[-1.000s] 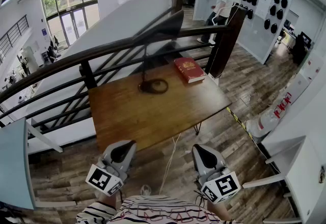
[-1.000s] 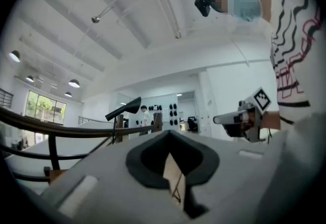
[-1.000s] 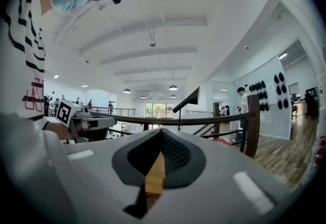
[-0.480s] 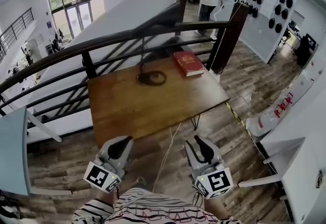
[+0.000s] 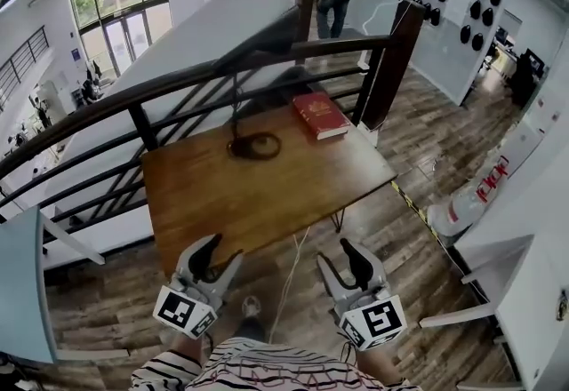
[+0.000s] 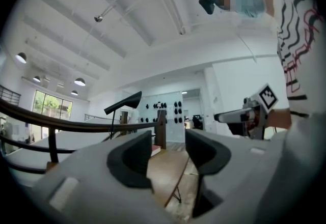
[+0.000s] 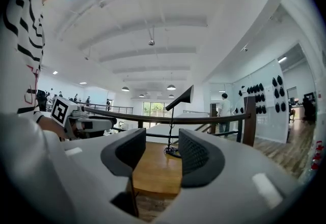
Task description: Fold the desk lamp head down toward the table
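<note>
A brown rectangular wooden table carries two things, both along its far edge. A black desk lamp stands on a ring-shaped base left of the middle. A red hardcover book lies flat near the far right corner, apart from the lamp.

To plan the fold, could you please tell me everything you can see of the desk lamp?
The desk lamp looks black all over; its material is too far off to tell. A flat, ring-shaped base rests on the wooden table near its far edge. A thin straight stem rises upright from the base. The wedge-shaped head on top tilts upward, not yet folded down. Only the table touches it.
</note>
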Tool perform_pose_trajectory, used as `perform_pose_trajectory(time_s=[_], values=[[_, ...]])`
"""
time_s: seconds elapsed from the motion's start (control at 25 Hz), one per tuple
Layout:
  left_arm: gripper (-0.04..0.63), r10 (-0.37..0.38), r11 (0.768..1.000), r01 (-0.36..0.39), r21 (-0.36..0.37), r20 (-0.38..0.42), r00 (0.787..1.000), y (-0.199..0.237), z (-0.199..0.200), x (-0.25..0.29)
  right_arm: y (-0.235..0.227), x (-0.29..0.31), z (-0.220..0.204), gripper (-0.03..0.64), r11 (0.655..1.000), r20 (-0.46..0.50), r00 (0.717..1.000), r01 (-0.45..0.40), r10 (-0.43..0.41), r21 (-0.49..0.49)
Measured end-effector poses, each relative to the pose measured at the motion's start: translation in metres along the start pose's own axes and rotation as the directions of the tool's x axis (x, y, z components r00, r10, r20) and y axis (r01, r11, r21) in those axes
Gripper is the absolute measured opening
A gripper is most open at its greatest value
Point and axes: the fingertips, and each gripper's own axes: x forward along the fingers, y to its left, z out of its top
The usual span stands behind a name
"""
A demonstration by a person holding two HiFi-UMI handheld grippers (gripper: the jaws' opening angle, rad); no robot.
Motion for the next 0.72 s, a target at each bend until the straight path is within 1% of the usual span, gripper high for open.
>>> perform_pose_trajectory(time_s=[0.08, 0.16, 0.32, 0.36, 0.48, 0.72], values=[[0.221, -0.017, 1.000, 0.017, -0.011, -0.001, 1.000, 0.020, -0.003, 0.018, -0.009, 0.021, 0.004, 0.188, 1.000, -0.001, 1.000, 0.018, -0.018, -0.005], [0.230, -0.033, 0.999, 0.033, -0.012, -0.002, 0.999, 0.044, -0.003, 0.036, -0.017, 0.045, 0.010, 0.189, 0.999, 0.000, 0.999, 0.037, -0.037, -0.011], [0.256, -0.061, 0.997, 0.062, 0.043, -0.016, 0.998, 0.093, -0.002, 0.070, -0.030, 0.095, 0.018, 0.189, 0.997, 0.013, 0.997, 0.073, -0.073, -0.009], [0.262, -0.069, 0.997, 0.069, 0.046, -0.016, 0.998, 0.105, -0.002, 0.076, -0.032, 0.108, 0.019, 0.189, 0.997, 0.015, 0.997, 0.079, -0.079, -0.008], [0.278, -0.097, 0.995, 0.098, 0.029, -0.020, 0.995, 0.141, -0.005, 0.093, -0.038, 0.147, 0.024, 0.189, 0.996, 0.022, 0.995, 0.093, -0.093, -0.007], [0.293, -0.099, 0.994, 0.100, 0.035, -0.033, 0.995, 0.217, -0.006, 0.111, -0.045, 0.217, 0.041, 0.187, 0.992, 0.038, 0.991, 0.127, -0.126, -0.026]])
